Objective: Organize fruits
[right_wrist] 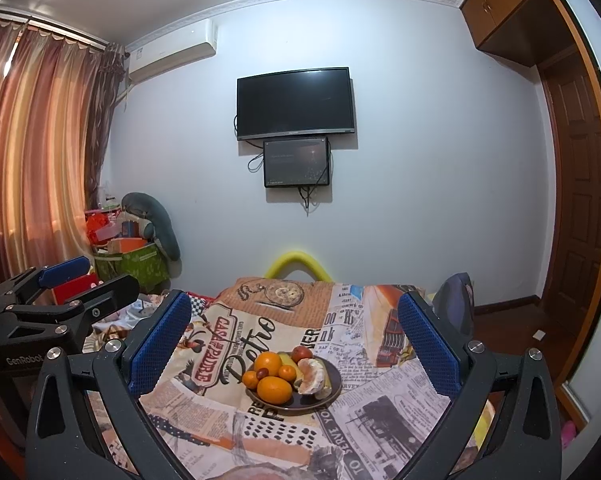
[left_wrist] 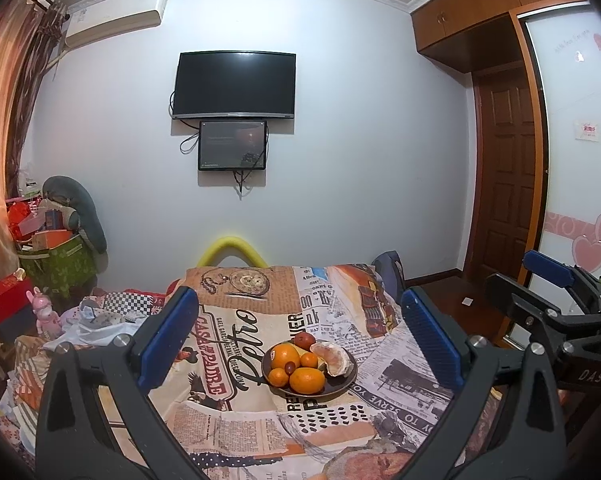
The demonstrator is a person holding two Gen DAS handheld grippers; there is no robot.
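A dark plate (left_wrist: 342, 385) (right_wrist: 328, 398) sits on a table under a newspaper-print cloth. It holds several oranges (left_wrist: 307, 380) (right_wrist: 274, 390), a red fruit (left_wrist: 304, 339) (right_wrist: 300, 353), a small dark red fruit (left_wrist: 289, 367) and a half-peeled citrus (left_wrist: 334, 360) (right_wrist: 312, 376). My left gripper (left_wrist: 299, 294) is open, held above the table short of the plate, with nothing between its blue pads. My right gripper (right_wrist: 295, 299) is open too and just as far back. Each gripper shows at the edge of the other's view: the right gripper (left_wrist: 512, 270), the left gripper (right_wrist: 110, 272).
The patterned cloth (left_wrist: 228, 360) covers the whole tabletop. A yellow foam bend (left_wrist: 231, 249) rises behind the far edge. A blue chair back (right_wrist: 454, 300) stands at the right corner. Boxes, a green bag (left_wrist: 56, 268) and bedding lie to the left. A TV (left_wrist: 234, 85) hangs on the wall.
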